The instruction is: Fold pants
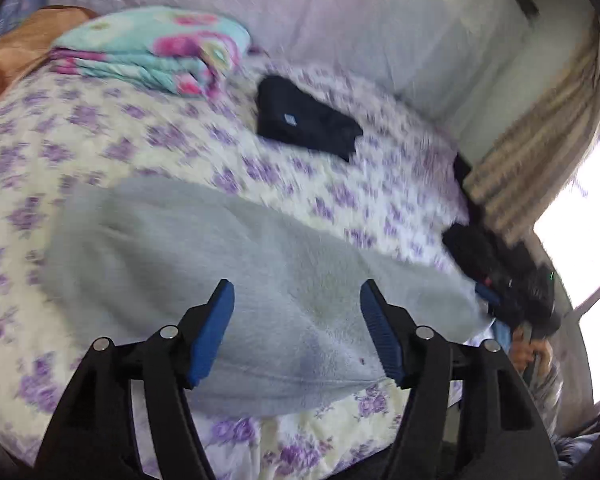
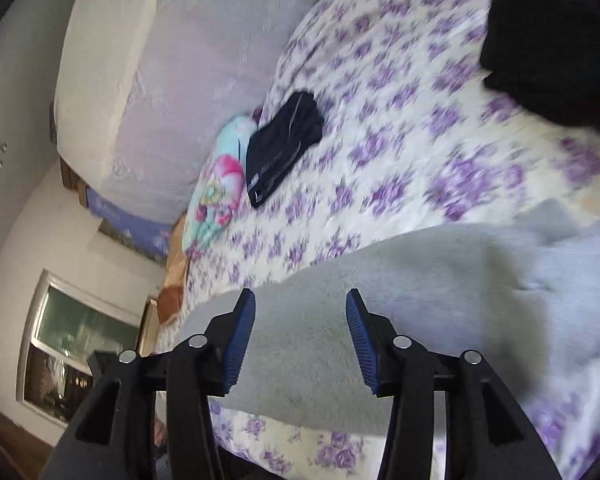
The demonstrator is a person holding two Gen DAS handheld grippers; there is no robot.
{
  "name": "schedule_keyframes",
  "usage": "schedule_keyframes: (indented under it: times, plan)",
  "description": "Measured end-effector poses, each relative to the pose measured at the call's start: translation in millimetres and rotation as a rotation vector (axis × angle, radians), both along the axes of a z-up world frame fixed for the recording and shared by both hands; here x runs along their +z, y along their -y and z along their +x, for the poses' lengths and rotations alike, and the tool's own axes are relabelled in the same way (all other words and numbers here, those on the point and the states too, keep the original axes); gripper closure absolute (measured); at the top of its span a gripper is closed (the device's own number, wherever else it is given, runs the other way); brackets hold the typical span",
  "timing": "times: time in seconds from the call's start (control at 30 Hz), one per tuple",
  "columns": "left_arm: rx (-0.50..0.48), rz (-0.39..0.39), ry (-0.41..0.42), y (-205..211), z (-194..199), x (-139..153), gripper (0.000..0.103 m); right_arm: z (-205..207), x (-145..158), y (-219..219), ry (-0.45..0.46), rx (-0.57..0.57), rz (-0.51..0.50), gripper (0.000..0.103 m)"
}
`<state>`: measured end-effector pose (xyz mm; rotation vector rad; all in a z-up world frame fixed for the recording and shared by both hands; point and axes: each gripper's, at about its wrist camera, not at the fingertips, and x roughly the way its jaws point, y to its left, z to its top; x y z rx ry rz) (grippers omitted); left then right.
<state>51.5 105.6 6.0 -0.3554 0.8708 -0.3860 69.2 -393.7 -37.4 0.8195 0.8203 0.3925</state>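
Grey pants (image 1: 204,280) lie spread flat on the floral bed (image 1: 100,132), and both grippers hang over them: left gripper (image 1: 296,332) with jaws apart, nothing pinched, right gripper (image 2: 300,340) likewise parted above the fabric. A folded dark garment (image 1: 306,118) sits further up the bed.

A bedroom in a home. A bed (image 1: 100,128) with a white sheet printed in purple flowers fills both views. In the left wrist view a large pale pillow (image 1: 340,12) lies at twelve o'clock, a folded flowered blanket (image 1: 152,48) at eleven, and a striped curtain (image 1: 540,136) beside a bright window (image 1: 588,216) at three. The right wrist view shows a mirror (image 2: 72,340) on a white wall at eight.
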Motion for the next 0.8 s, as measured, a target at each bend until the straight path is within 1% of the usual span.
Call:
schedule_keyframes:
  times: [0.07,0.1,0.13,0.17,0.2,0.23,0.27,0.3,0.33,0.37,0.4,0.43,0.47,0.5,0.53,0.6,0.63,0.67,0.73,0.8]
  plan:
    - [0.023,0.085,-0.069,6.2,16.9,-32.0,0.040,9.7,-22.1,1.0,-0.057,-0.016,-0.018,0.054]
    - [0.032,0.091,-0.089,2.6,17.6,-48.6,0.051,10.5,-32.8,5.9,-0.078,-0.020,-0.002,0.066]
    - [0.035,0.086,-0.101,-1.9,20.6,-61.4,0.066,13.9,-47.3,14.9,-0.113,-0.035,0.000,0.099]
    - [0.041,0.082,-0.088,-11.1,19.5,-71.3,0.076,14.6,-57.7,21.5,-0.136,-0.049,0.006,0.103]
    - [0.048,0.074,-0.062,-19.9,12.8,-77.0,0.094,14.5,-64.7,26.8,-0.132,-0.039,0.058,0.103]
    - [0.062,0.030,-0.066,-31.9,10.1,-81.1,0.099,12.5,-64.4,29.0,-0.130,-0.035,0.083,0.103]
    - [0.078,-0.048,-0.085,-43.5,7.1,-83.7,0.099,8.4,-58.0,28.4,-0.128,-0.040,0.072,0.103]
    - [0.106,-0.122,-0.098,-51.8,4.9,-82.9,0.099,0.9,-47.1,27.6,-0.102,-0.047,0.051,0.100]
    - [0.133,-0.175,-0.097,-60.4,-0.2,-79.9,0.097,-8.7,-37.0,28.6,-0.066,-0.052,0.036,0.098]
    - [0.145,-0.181,-0.080,-64.3,-5.4,-74.9,0.094,-19.4,-25.5,31.8,-0.031,-0.061,0.022,0.093]
    - [0.167,-0.143,-0.047,-65.3,-13.3,-66.1,0.080,-30.6,-16.0,35.4,-0.007,-0.079,0.008,0.068]
    - [0.181,-0.098,-0.007,-62.9,-22.0,-56.6,0.064,-45.4,-7.1,41.0,0.009,-0.115,-0.017,0.036]
    - [0.188,-0.045,0.045,-57.6,-31.9,-45.9,0.053,-58.2,-2.2,45.9,0.014,-0.148,-0.051,0.029]
    - [0.197,0.003,0.088,-49.7,-40.6,-35.5,0.029,-69.8,-0.1,48.9,0.012,-0.168,-0.085,0.028]
    - [0.209,0.059,0.139,-41.3,-48.6,-27.3,0.014,-80.1,-1.8,50.3,0.005,-0.172,-0.094,0.028]
    - [0.194,0.161,0.208,-20.0,-58.7,-13.3,0.013,-96.4,-13.5,56.7,-0.030,-0.190,-0.058,0.028]
    - [0.168,0.193,0.216,-9.2,-59.2,-9.1,0.013,-100.6,-20.6,56.9,-0.055,-0.223,-0.056,0.028]
    - [0.134,0.211,0.221,1.5,-59.2,-8.7,0.013,-104.9,-26.0,59.7,-0.063,-0.246,-0.042,0.028]
    - [0.094,0.211,0.236,16.4,-62.6,-7.1,0.013,-115.7,-32.6,68.9,-0.022,-0.298,0.029,0.028]
    - [0.056,0.203,0.230,31.3,-61.3,-9.2,0.012,-116.2,-37.8,74.4,-0.026,-0.312,0.031,0.028]
